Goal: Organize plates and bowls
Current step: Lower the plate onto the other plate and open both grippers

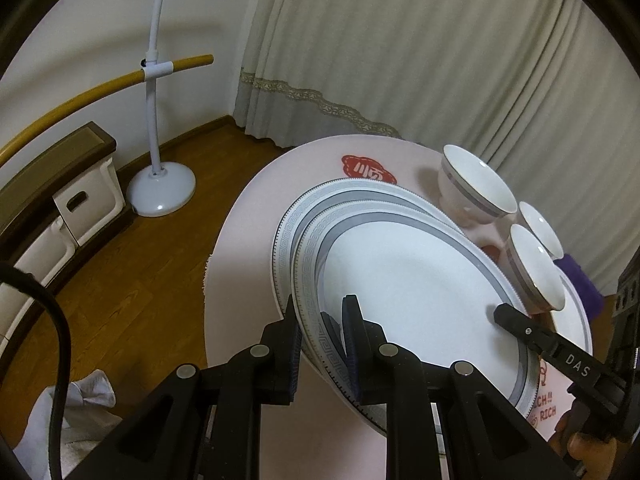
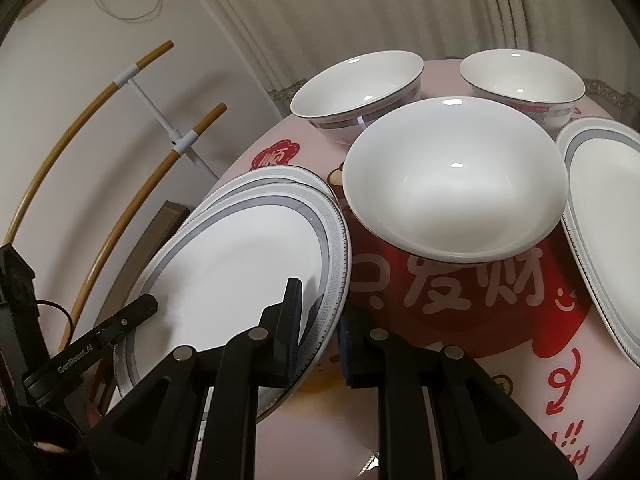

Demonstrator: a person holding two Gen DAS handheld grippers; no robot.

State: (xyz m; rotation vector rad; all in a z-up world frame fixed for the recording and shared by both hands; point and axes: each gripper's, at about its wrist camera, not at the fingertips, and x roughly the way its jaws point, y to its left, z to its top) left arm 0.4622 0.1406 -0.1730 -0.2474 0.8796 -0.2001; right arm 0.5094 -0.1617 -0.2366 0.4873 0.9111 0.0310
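Observation:
A white plate with a grey patterned rim (image 1: pixel 408 280) is held over a second matching plate (image 1: pixel 316 196) on the round table. My left gripper (image 1: pixel 322 340) is shut on its near rim. My right gripper (image 2: pixel 320 320) is shut on the opposite rim of the same plate (image 2: pixel 240 256); its finger shows in the left wrist view (image 1: pixel 508 314). Three white bowls stand beyond: a near one (image 2: pixel 452 188), a far left one (image 2: pixel 356 84) and a far right one (image 2: pixel 520 76). Another plate (image 2: pixel 608 208) lies at the right.
The table has a pink cloth with red print (image 2: pixel 472 284). A white floor stand with wooden bars (image 1: pixel 160 184) and a low cabinet (image 1: pixel 60 200) stand on the wood floor at the left. Curtains (image 1: pixel 400 60) hang behind.

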